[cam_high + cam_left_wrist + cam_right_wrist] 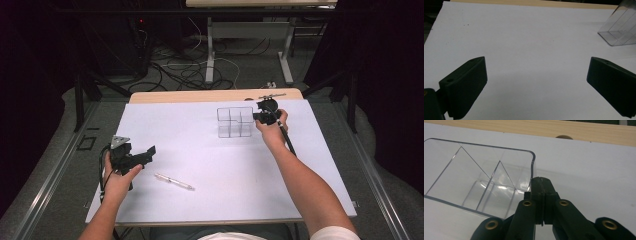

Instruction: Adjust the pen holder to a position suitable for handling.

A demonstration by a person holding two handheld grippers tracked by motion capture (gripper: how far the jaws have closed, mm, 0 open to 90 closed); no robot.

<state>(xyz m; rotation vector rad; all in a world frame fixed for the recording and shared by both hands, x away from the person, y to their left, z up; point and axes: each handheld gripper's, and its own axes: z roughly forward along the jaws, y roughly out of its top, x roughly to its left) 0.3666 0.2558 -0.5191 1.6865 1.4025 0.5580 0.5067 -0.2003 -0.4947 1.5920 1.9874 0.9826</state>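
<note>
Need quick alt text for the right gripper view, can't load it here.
The right tool, jaws shut together, sits at the near right corner of a clear plastic organizer with empty compartments. Both stand on a white table sheet, its wooden edge behind.

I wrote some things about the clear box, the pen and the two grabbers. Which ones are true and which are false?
1. The clear plastic box with dividers has pens in it. False: its compartments look empty.
2. The left gripper has its jaws wide apart. True.
3. The right gripper has its jaws pressed together. True.
4. The slim silver pen lies inside the box. False: it lies on the white table, near the left gripper.
5. The right gripper is beside the box. True.
</note>
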